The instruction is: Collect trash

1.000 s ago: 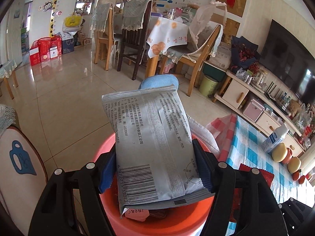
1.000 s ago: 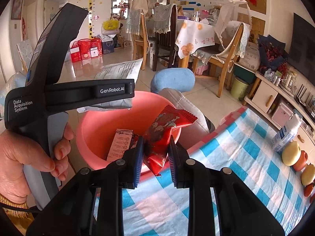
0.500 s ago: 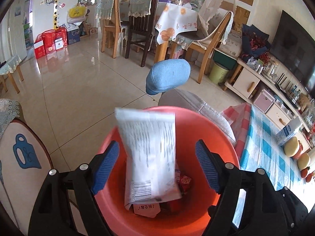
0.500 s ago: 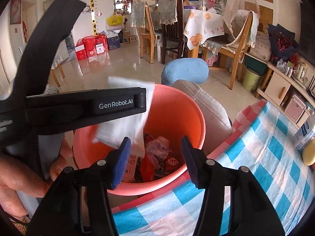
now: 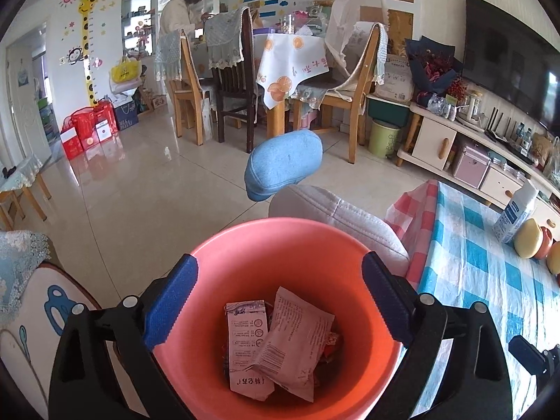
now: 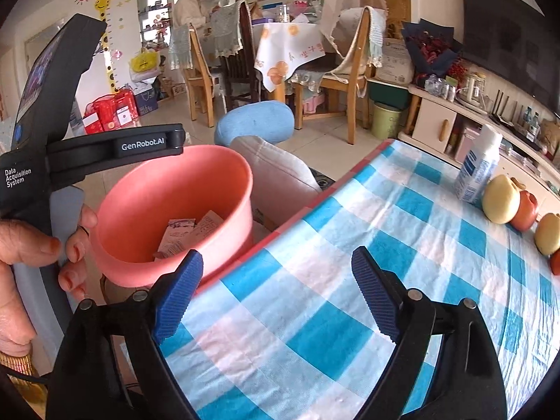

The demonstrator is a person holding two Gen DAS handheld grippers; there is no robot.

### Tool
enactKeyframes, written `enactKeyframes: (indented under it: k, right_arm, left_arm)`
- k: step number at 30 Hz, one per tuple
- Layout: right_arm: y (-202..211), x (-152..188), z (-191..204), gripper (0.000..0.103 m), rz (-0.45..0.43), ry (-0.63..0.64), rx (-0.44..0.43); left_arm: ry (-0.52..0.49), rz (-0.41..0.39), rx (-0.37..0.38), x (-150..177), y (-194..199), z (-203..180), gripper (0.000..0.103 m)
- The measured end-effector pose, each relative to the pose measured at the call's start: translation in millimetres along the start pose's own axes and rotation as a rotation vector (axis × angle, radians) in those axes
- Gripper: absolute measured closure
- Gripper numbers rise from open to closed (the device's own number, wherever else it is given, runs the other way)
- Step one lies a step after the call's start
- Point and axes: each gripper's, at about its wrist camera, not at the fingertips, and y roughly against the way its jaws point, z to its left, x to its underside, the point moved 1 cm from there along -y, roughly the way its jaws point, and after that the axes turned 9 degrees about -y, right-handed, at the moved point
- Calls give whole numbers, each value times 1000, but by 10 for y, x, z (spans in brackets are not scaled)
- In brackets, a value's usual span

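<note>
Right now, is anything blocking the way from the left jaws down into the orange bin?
Nothing visible. The left gripper hangs over the orange bin, jaws opening and empty; only wrappers lie at its bottom.

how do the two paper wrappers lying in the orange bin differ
The wide wrapper lies tilted on top with a barcode showing; the narrow wrapper runs straight, partly beneath it, with round symbols. The first is puffier and broader, the second flat and slim. Both are pale printed packaging inside the bin.
</note>
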Motion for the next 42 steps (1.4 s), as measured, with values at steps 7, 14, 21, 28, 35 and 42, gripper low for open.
enactKeyframes:
  k: [7,14,21,28,35,42]
  right_arm:
    - [252,119,-397,15,-26,-49,81]
    - [539,243,-730,11,-59,-76,153]
    - [877,355,-978,10,-100,-95,216]
    - [1224,459,-1177,9,-165,-115,269]
    - [1606,559,-1361,9,-236,-138,302]
    - [2008,648,-1535,9,-310,-150,356]
  left_arm:
    - [-71,-58,-4,-34,179,-246,9]
    - [-115,-106,7,-44,355,-492,8]
    - [-157,-147,60,-15,572,-781,8]
    - [-205,-211,144,30,937,-1117,7]
    - [-264,-268,188,104,1397,-1521,7]
    - [-310,-304,253,246,1833,-1897,7]
